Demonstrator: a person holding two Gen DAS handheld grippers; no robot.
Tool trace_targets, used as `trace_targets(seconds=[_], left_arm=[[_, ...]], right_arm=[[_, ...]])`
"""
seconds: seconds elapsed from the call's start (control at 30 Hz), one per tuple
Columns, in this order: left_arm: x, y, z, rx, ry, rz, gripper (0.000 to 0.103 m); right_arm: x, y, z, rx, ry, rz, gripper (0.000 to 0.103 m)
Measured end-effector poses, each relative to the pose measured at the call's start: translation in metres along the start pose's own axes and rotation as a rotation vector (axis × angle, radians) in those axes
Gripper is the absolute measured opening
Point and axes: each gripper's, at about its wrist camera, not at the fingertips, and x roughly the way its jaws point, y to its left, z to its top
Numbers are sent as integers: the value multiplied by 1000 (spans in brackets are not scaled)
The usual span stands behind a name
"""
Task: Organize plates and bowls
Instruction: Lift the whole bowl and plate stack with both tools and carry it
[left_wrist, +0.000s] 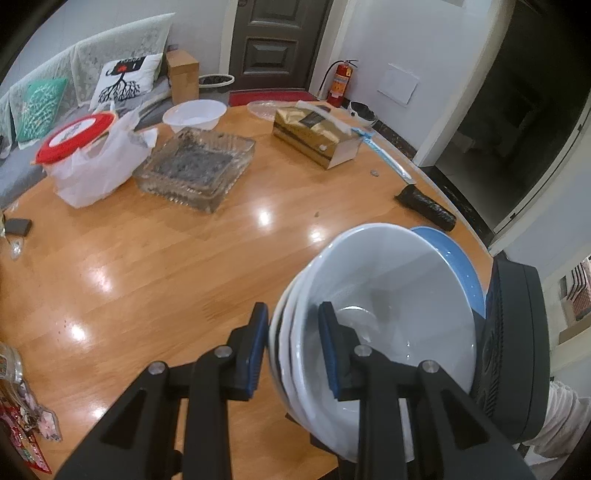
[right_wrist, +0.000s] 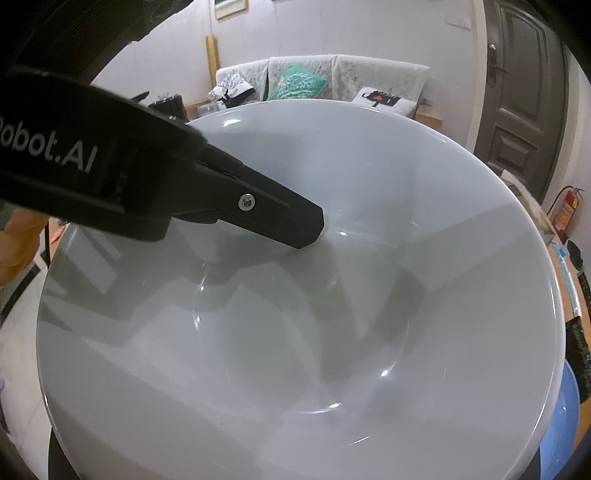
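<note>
A stack of white bowls (left_wrist: 388, 295) hangs tilted above the wooden table (left_wrist: 147, 277), with a blue bowl (left_wrist: 454, 258) at its back. My left gripper (left_wrist: 293, 314) is shut on the stack's near rim, one blue pad outside and one inside the top bowl. In the right wrist view the top white bowl (right_wrist: 332, 332) fills the frame, and the left gripper's inner finger (right_wrist: 295, 225) presses on its wall. A sliver of the blue bowl (right_wrist: 565, 406) shows at the lower right. My right gripper's black housing (left_wrist: 513, 332) sits behind the stack; its fingers are hidden.
On the table stand a square glass dish (left_wrist: 195, 166), a white bowl (left_wrist: 194, 114), a plastic bag around a red-lidded tub (left_wrist: 92, 158), a gold box (left_wrist: 317, 136) and a dark roll (left_wrist: 424, 206). A sofa and a door lie beyond.
</note>
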Motion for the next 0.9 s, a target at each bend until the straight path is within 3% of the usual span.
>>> trace_targets(seconds=[0.47, 0.9], left_arm=[[6, -68, 23, 70, -3, -16, 23], [42, -135, 47, 112, 15, -66, 23]], right_arm=[[-49, -36, -20, 52, -35, -53, 102], [-85, -88, -61, 110, -26, -112, 102]])
